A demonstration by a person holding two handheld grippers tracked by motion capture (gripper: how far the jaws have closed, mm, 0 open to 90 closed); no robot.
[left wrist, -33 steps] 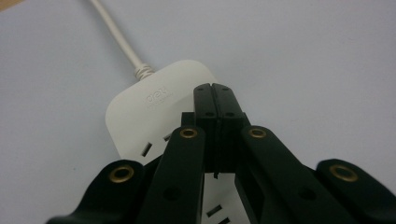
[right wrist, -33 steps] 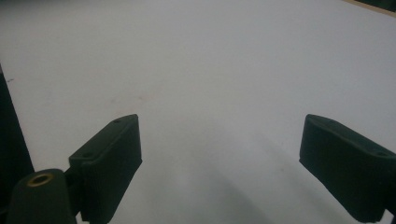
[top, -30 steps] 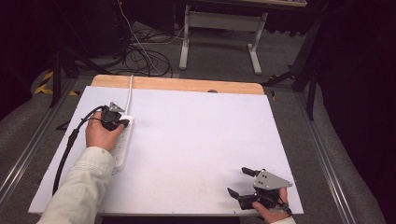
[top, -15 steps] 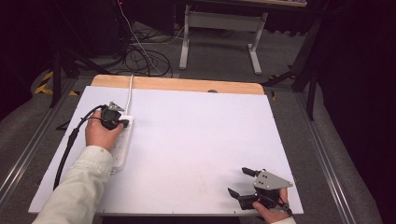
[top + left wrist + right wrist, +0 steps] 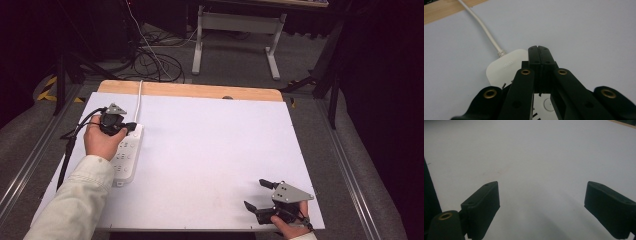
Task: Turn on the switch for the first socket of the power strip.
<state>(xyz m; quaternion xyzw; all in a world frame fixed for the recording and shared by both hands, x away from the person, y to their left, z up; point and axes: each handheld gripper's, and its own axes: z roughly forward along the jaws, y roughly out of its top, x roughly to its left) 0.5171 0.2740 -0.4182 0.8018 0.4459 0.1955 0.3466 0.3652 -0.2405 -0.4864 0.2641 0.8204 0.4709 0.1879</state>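
The white power strip (image 5: pixel 126 155) lies at the left of the surface (image 5: pixel 215 150). The left tool (image 5: pixel 131 126) is over its top end, jaws pressed together, holding nothing. The right tool (image 5: pixel 257 195), lower right, has its jaws wide apart.

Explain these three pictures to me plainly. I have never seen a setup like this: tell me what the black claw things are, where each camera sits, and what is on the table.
No robot here: a person holds a hand-operated two-jaw gripper in each hand. The high view looks down on the white table from above the person's side. The left gripper hovers over the far end of a white power strip, whose cord runs off the table's back edge. The right gripper rests near the front right corner. The other two pictures come from cameras riding on each gripper. The left gripper view shows its jaws pressed together, nothing between them, above the strip. The right gripper view shows its jaws wide apart over bare table, holding nothing.
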